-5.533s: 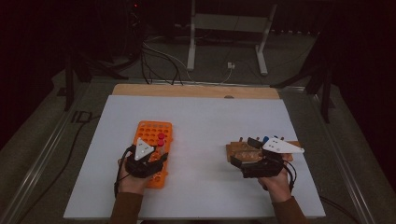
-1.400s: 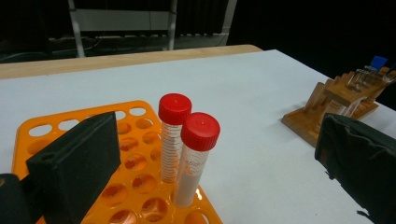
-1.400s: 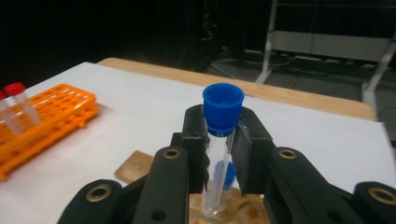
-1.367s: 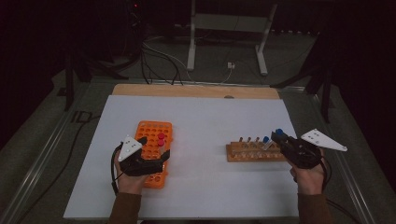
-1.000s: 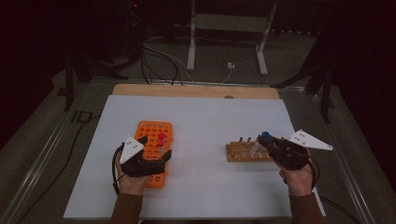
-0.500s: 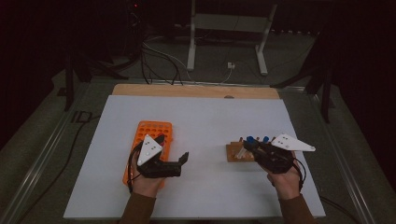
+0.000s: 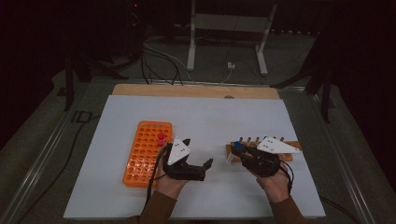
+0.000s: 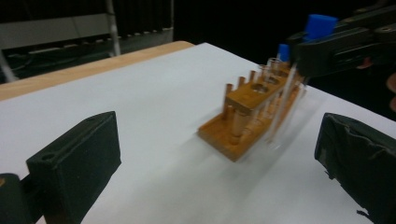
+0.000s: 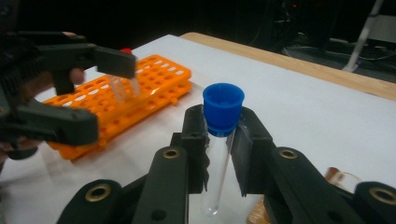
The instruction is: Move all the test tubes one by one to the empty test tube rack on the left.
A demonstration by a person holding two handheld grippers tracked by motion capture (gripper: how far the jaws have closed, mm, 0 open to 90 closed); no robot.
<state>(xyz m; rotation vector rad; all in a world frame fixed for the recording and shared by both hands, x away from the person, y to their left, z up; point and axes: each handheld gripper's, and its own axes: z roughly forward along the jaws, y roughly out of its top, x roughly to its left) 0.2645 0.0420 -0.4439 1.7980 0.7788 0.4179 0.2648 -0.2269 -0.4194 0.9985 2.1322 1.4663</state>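
Observation:
My right gripper [image 7: 239, 153] is shut on a clear test tube with a blue cap [image 9: 222, 108], held upright just left of the wooden rack [image 7: 286, 157]. In the left gripper view the wooden rack [image 8: 252, 116] lies ahead, another blue-capped tube [image 8: 283, 52] stands in it, and the right gripper [image 8: 343, 44] hovers over it. My left gripper [image 7: 198, 152] is open and empty, over the white mat between the orange rack [image 7: 145, 153] and the wooden rack. Red-capped tubes [image 7: 161, 138] stand in the orange rack.
The white mat [image 7: 201, 112] covers the table, with a bare wooden strip [image 7: 196, 90] along its far edge. Behind the table are cables and a metal stand [image 7: 224, 28] on the floor. A clear tube [image 9: 119, 88] stands in the orange rack [image 9: 154, 77].
My left gripper has left the orange rack and moved right toward the middle, jaws open. My right gripper has carried the blue-capped tube leftward along the wooden rack.

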